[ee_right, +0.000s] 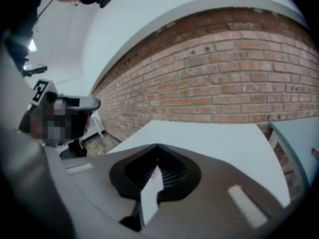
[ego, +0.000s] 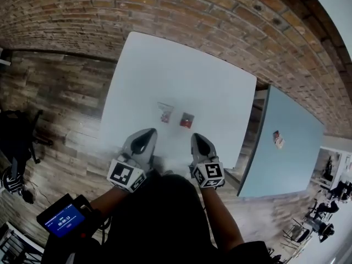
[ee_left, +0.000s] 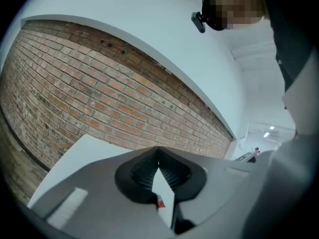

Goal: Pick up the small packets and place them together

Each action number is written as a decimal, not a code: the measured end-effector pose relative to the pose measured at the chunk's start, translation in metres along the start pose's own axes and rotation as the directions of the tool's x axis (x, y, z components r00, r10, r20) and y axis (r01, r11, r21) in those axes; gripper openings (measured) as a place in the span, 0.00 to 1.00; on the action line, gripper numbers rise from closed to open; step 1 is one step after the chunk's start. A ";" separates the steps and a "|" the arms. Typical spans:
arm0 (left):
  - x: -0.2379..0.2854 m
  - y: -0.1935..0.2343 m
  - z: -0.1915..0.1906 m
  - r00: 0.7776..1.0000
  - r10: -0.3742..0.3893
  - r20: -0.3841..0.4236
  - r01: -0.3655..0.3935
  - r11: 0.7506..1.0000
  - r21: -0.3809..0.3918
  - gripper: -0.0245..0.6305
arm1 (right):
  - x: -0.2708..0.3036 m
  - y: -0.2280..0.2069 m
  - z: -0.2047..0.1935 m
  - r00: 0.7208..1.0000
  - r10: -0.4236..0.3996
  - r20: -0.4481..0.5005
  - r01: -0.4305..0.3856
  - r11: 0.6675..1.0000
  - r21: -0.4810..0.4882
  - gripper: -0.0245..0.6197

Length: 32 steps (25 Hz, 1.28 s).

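Two small packets lie side by side on the white table [ego: 165,65]: a clear one with red contents [ego: 165,112] and a red one [ego: 187,120]. Both grippers hover over the table's near edge, just short of the packets. My left gripper [ego: 148,132] is shut and empty, its tips meeting in the left gripper view [ee_left: 158,151]; a bit of red packet [ee_left: 160,203] shows through the gap below them. My right gripper [ego: 197,137] is shut as well, tips touching [ee_right: 157,147], with only table showing behind the jaws.
A second, blue-grey table [ego: 291,147] stands to the right and carries another small packet [ego: 279,139]. A brick wall [ego: 220,15] runs behind the white table. Wooden floor [ego: 55,103] lies to the left, with chairs at the frame edges.
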<state>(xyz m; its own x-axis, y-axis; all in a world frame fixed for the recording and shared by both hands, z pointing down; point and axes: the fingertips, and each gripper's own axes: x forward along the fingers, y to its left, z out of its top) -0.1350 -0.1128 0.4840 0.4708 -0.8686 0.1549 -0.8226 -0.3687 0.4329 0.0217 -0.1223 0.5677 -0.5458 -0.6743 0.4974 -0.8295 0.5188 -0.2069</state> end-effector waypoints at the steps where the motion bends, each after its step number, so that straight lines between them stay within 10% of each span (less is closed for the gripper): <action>1: -0.006 -0.006 0.001 1.000 0.003 0.011 -0.004 1.000 0.009 0.04 | -0.015 0.006 0.007 0.999 -0.002 0.038 0.002 1.000 0.002 0.04; 8: -0.076 -0.078 0.002 0.994 0.018 0.111 -0.031 0.993 0.117 0.04 | -0.127 0.060 0.051 0.947 0.059 0.316 -0.033 0.996 -0.089 0.04; 20: -0.221 -0.246 -0.080 0.988 0.014 0.155 -0.040 0.984 0.171 0.04 | -0.312 0.137 -0.013 0.911 0.076 0.405 -0.045 0.995 -0.086 0.04; 32: -0.261 -0.241 -0.060 0.989 -0.016 0.149 -0.013 0.981 0.195 0.04 | -0.336 0.182 -0.009 0.898 0.040 0.437 0.015 0.992 -0.121 0.04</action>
<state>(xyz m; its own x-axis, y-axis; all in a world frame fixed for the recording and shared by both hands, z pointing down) -0.0406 0.2223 0.3927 0.4314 -0.9020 0.0139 -0.8752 -0.4148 0.2489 0.0554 0.2040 0.3706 -0.5752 -0.8150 0.0703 -0.8172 0.5684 -0.0956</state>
